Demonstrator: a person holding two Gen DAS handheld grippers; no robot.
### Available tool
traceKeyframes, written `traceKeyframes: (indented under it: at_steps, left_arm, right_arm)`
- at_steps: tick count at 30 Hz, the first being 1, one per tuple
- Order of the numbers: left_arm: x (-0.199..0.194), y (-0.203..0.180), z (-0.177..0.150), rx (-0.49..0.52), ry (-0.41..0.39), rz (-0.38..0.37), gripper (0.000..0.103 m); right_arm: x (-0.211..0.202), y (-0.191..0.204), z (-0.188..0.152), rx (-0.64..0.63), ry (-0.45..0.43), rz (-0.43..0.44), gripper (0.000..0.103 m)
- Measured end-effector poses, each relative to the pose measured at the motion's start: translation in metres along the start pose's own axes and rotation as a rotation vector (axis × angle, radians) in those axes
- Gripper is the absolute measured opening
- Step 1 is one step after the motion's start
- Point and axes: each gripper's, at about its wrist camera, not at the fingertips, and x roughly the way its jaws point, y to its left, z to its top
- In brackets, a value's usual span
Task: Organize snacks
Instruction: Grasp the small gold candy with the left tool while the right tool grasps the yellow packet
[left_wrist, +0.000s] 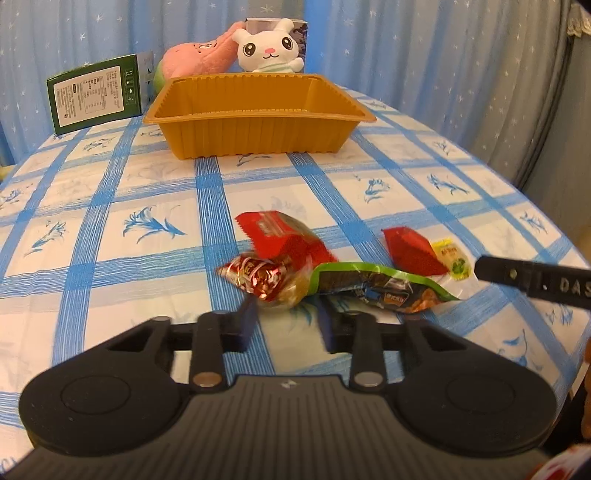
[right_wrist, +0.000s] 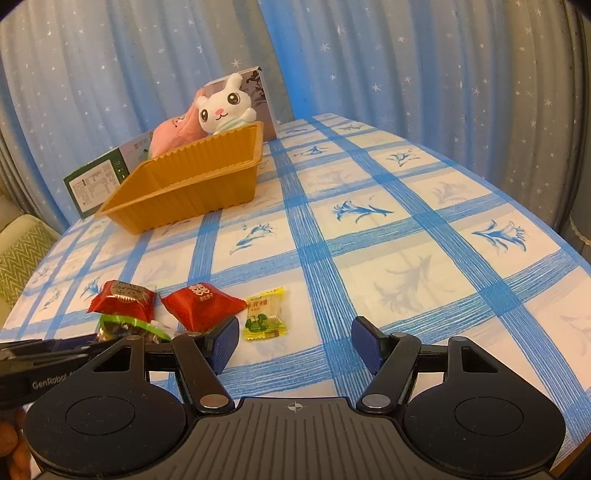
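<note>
Several snacks lie in a cluster on the checked tablecloth. In the left wrist view there is a red packet (left_wrist: 284, 236), a shiny red-gold candy (left_wrist: 266, 277), a green-edged dark packet (left_wrist: 384, 286), a red pouch (left_wrist: 410, 251) and a yellow candy (left_wrist: 454, 260). An empty orange tray (left_wrist: 255, 110) stands behind them. My left gripper (left_wrist: 288, 321) is open, just short of the shiny candy. My right gripper (right_wrist: 293, 345) is open and empty, with the yellow candy (right_wrist: 266, 314) and red pouch (right_wrist: 203, 304) just ahead to its left. The tray (right_wrist: 192, 184) is far left.
A green box (left_wrist: 96, 92), a pink plush (left_wrist: 199, 57) and a white rabbit plush (left_wrist: 269, 44) stand behind the tray. Blue starred curtains hang at the back. The table edge curves away on the right. A cushioned seat (right_wrist: 22, 254) sits beyond the left edge.
</note>
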Motion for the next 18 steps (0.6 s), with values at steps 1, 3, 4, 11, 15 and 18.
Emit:
traceKeyframes:
  at_steps: [1,3,4,11,15,18]
  left_arm:
    - [-0.002,-0.001,-0.001,0.004,0.007,-0.004,0.021]
    - [-0.007,-0.004,-0.004,0.018,0.016,-0.013,0.021]
    - [-0.009,-0.006,-0.005,0.025,0.016,-0.016,0.021]
    - [-0.014,-0.006,-0.002,0.053,-0.036,0.028,0.021]
    - [-0.011,-0.005,0.001,0.071,-0.058,0.018,0.021]
    - [-0.006,-0.008,0.002,0.09,-0.063,0.001,0.021]
  right_arm:
    - [0.0,0.0,0.0,0.0,0.001,0.0,0.068]
    - [0.0,0.0,0.0,-0.001,0.0,0.0,0.068]
    - [0.0,0.0,0.0,-0.002,-0.001,-0.001,0.068]
    - [0.0,-0.001,0.001,-0.003,-0.005,-0.006,0.068]
    - [0.0,-0.001,0.001,-0.002,-0.004,-0.009,0.068]
    - [0.0,0.0,0.0,-0.008,-0.004,-0.007,0.068]
